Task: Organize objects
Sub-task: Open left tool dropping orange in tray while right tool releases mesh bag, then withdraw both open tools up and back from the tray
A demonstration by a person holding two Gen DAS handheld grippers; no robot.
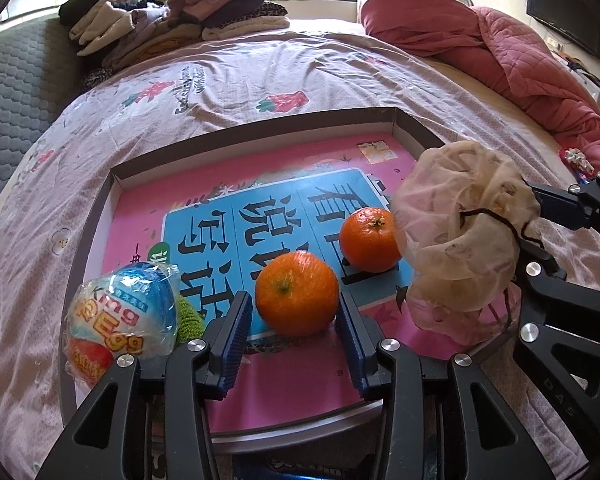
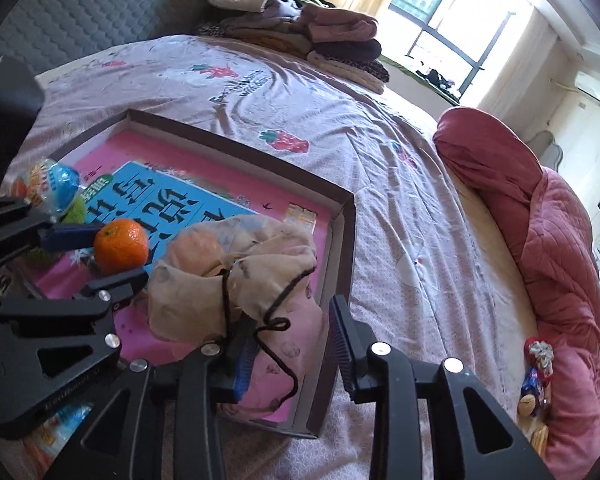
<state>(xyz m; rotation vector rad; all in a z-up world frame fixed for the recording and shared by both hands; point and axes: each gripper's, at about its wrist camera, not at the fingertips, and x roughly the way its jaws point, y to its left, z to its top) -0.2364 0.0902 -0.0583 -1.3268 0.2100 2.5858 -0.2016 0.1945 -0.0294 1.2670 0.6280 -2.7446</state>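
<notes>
While straddling the near orange [image 1: 296, 294] with the left tongs [image 1: 294, 302], holding the jaws part open and setting the pads just beside its flanks, not visibly squeezing; gripping nothing, judging by the slim gaps. Leaving that orange resting on the floor of the tray [image 1: 260, 128], toward six o'clock in the left wrist view.

Standing the right tongs [image 2: 292, 312] part open too, around the lower folds of the gauze pouch [image 2: 236, 272]: brushing the cloth with the inner pad, clearing it with the outer one, clamping nothing. Finding the pouch slumped in the tray's four o'clock corner, with its black drawstring trailing loose.

Moving outward: spotting a second orange [image 1: 370, 238] near the tray's centre, toward three o'clock, just beside the pouch and outside it. Spotting a wrapped egg toy [image 1: 124, 312] at eight o'clock, leaning on the tray's edge, touching a green knitted thing [image 1: 190, 316] beside it.

Judging progress: reckoning the gathering mostly done, with both oranges, pouch and egg toy already lying within the tray. Still seeing small packets [image 2: 534, 368] well apart at three o'clock in the right wrist view, against the red quilt [image 2: 540, 220] on the bed sheet [image 1: 220, 72], so probably counting those as left to collect. Being unable to tell whether bagging the oranges is also intended.
</notes>
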